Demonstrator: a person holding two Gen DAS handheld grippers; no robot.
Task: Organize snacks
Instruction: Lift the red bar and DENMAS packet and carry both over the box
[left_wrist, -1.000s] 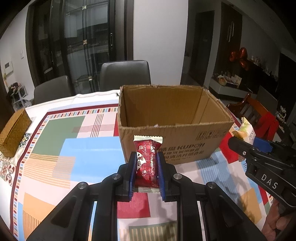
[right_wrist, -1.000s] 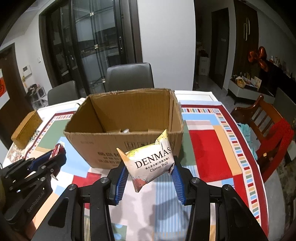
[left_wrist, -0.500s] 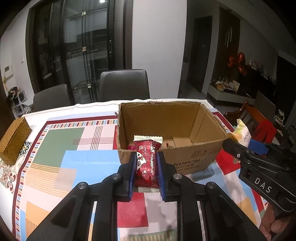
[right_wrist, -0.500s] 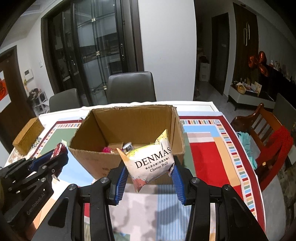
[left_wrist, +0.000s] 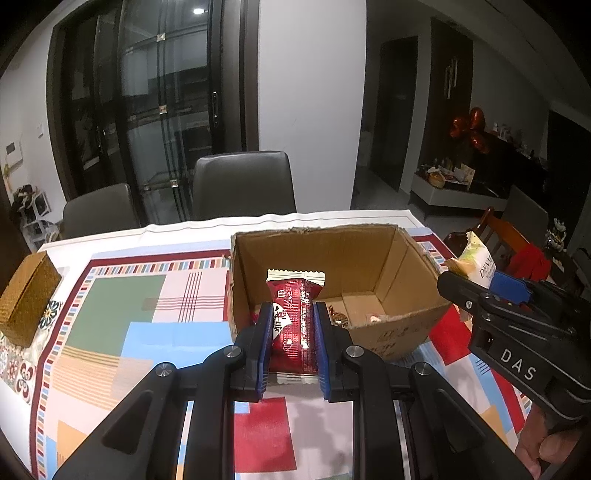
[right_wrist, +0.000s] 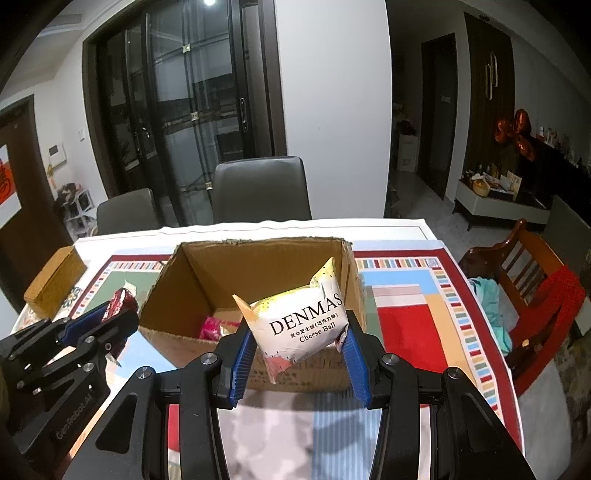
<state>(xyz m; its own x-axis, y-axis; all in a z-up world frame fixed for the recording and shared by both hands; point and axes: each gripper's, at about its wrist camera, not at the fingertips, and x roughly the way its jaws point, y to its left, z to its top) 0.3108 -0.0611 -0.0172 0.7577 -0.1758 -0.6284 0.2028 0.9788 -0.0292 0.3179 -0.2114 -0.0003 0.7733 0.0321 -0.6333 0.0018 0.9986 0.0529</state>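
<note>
1. Patchwork cloth covers the worktop (left_wrist: 122, 321), with an open cardboard box (left_wrist: 402, 258) at its middle and a few snacks already on the box floor.
2. Left hand-held gripper (left_wrist: 293, 332) pinches a red snack bar (left_wrist: 295, 317) upright, just short of the box's near wall.
3. Right hand-held gripper (right_wrist: 299, 343) clamps a white Cheese Ball packet (right_wrist: 303, 321) at the near rim.
4. Carry each past the rim before spreading the fingers, probably one at a time, so neither packet catches the wall.

The red snack (left_wrist: 294, 325) hides part of the cardboard box (left_wrist: 391, 258) floor.
</note>
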